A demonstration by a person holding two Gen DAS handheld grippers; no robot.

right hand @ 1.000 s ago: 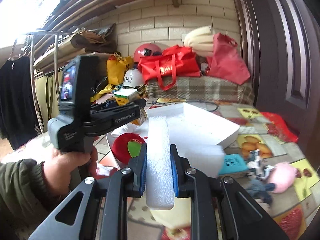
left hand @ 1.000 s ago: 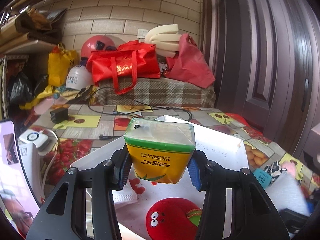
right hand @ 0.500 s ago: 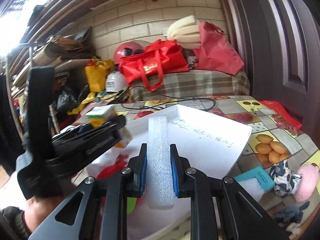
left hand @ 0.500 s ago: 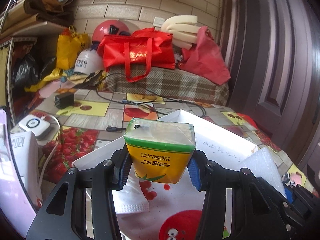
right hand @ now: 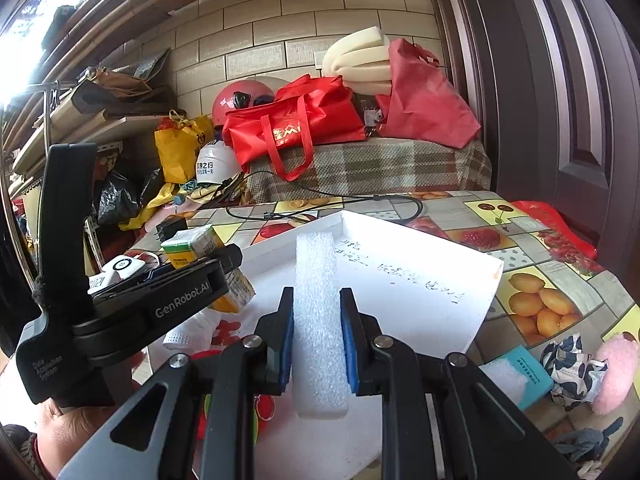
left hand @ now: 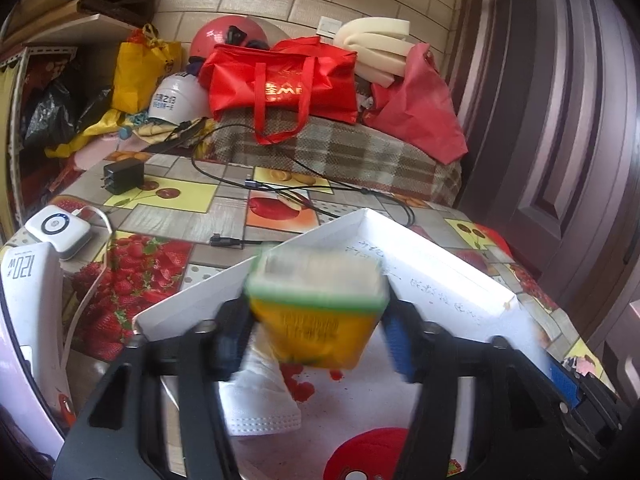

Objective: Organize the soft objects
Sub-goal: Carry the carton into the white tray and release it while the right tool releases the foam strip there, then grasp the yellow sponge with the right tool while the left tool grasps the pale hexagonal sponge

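A green and yellow tissue pack [left hand: 316, 312] sits blurred between the jaws of my left gripper [left hand: 314, 336], just above the white tray [left hand: 400, 228]. Those jaws are opening, and a gap shows beside the right pad. Below it in the tray lie a white face mask [left hand: 260, 404] and a red plush [left hand: 372, 456]. My right gripper [right hand: 317, 304] holds a white foam strip [right hand: 316, 264] upright over the tray [right hand: 420, 280]. Its jaws are opening, though both pads still touch the foam. In the right wrist view the tissue pack [right hand: 192, 246] is at the left.
On the fruit-print tablecloth, right of the tray, lie a pink plush [right hand: 616, 372], a patterned cloth [right hand: 568, 364] and a teal packet [right hand: 520, 376]. Behind the tray run cables [left hand: 280, 192], near a black charger [left hand: 122, 176] and a white power bank [left hand: 58, 226]. Red bags [left hand: 288, 80] fill the back.
My left jaws have spread apart and the tissue pack, gripped before, now blurs and sinks between them. My right gripper carried the foam strip over the tray.
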